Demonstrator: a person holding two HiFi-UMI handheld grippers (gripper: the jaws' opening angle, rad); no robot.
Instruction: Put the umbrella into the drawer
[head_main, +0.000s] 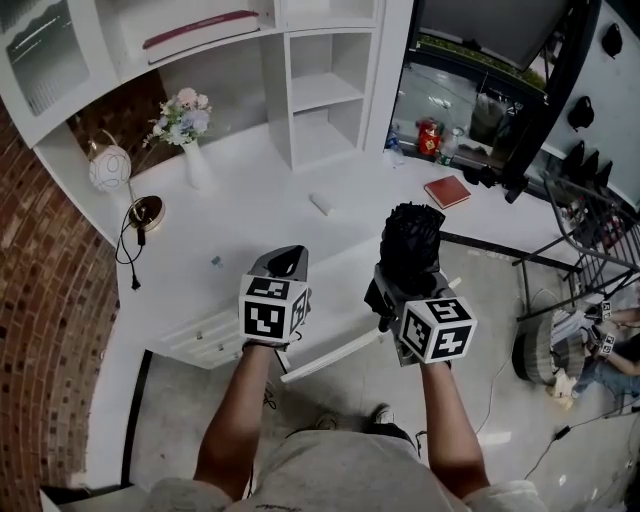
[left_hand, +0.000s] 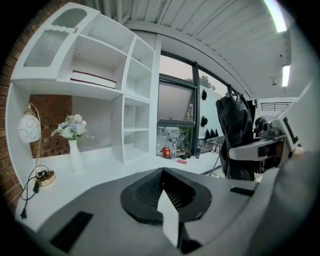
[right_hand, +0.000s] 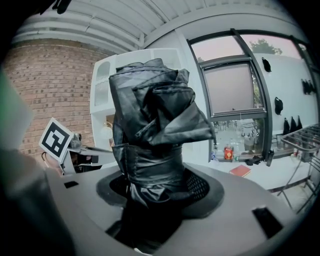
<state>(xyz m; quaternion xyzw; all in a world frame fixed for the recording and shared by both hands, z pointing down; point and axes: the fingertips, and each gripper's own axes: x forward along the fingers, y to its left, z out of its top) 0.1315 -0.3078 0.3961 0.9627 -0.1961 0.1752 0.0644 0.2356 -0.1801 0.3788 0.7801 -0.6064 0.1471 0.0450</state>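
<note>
- Head view: from above the person, steeply down on the left gripper (head_main: 283, 260) and right gripper (head_main: 400, 285), with the bench (head_main: 250, 215) beyond them.
- Left gripper view: close behind its own jaws, facing across the bench; the right gripper shows to its right.
- Right gripper view: likewise, with the umbrella (right_hand: 150, 130) filling the near field and the left gripper to its left.
- All three share the shelf (head_main: 320, 90) and red book (head_main: 447, 191) beyond the grippers.

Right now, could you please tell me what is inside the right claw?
A folded black umbrella stands upright in the right claw, whose jaws grip its strapped lower part. The end below the jaws is covered, so its handle cannot be seen.
</note>
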